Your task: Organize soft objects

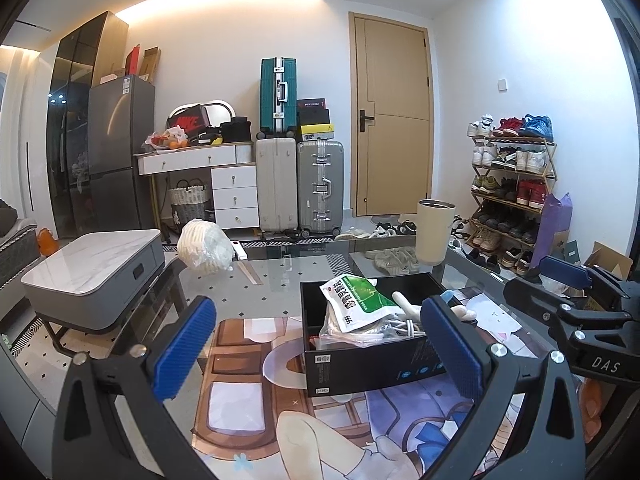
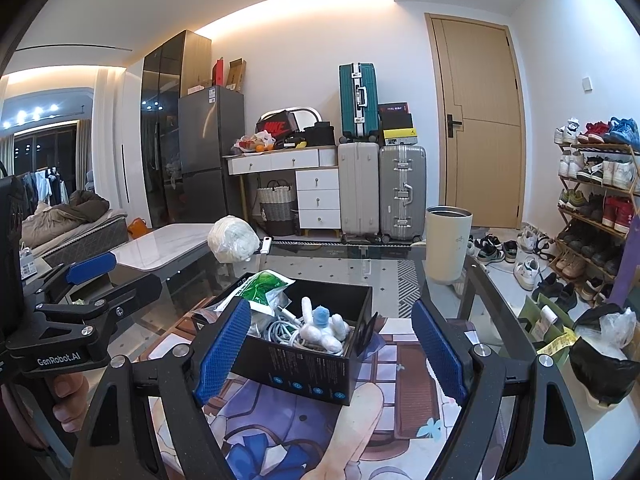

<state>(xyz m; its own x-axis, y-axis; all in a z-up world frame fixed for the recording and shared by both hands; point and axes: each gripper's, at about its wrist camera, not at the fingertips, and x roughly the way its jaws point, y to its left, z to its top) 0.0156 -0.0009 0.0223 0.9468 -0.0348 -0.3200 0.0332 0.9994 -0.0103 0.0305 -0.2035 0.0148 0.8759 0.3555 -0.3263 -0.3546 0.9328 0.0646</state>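
Both sets of jaws stand wide apart and hold nothing. The left gripper [image 1: 320, 344] hovers above the printed mat [image 1: 248, 412] on the glass table [image 1: 280, 276], its blue pads level with the near end of the black box [image 1: 372, 364]. The box lies between the two pads but beyond them, toward the right pad, which overlaps the box's near right corner in the left wrist view; whether it touches cannot be told.

The right gripper [image 2: 332, 350] likewise frames the box [image 2: 304, 376] from the near side. Its left pad crosses in front of the box's near left corner, and its right pad stands apart from the box on the right.

Contents of the box: a white and green pouch [image 1: 356, 306] at the left end, leaning over the rim; a coil of white cables [image 2: 282, 330] in the middle; a white soft toy [image 2: 320, 330] with a pale blue part on top, at the right end, lying on the cables. All sit inside the box, beyond the fingertips of both grippers.

Further items on the table: a white bundle in clear wrap [image 1: 206, 250] at the far left edge, well apart from the box, and a cream tumbler [image 1: 434, 232] at the far right.
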